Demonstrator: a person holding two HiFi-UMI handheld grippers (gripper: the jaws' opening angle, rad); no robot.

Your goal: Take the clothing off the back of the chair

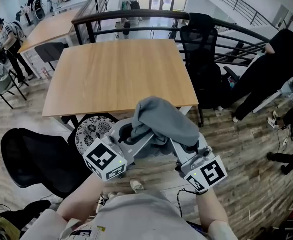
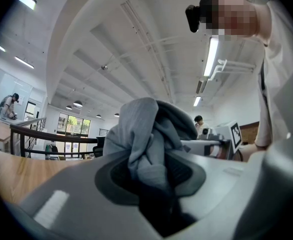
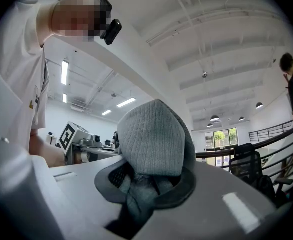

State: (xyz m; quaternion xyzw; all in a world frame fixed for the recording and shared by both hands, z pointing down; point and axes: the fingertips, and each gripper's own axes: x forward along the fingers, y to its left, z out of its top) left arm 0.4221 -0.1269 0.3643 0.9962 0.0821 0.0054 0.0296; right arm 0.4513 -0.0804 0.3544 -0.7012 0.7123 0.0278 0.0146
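Bunched grey clothing held up at 6 o'clock of the desk.
Its long axis runs 10 to 4 o'clock; left tool and right tool, jaws nearly together, each pinch one end.

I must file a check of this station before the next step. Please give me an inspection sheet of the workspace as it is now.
Surface: wooden table, top bare.
Job's things: grey garment, bunched and held up between both grippers, near the table's front edge.
Clutter: nothing seen.
Grippers: left hand-held gripper shut on the garment; right hand-held gripper shut on it too.
Cables: thin cable on the floor at right.
Surroundings: black mesh chair at lower left, nothing on it; patterned seat below the garment; railing; person in black at right.
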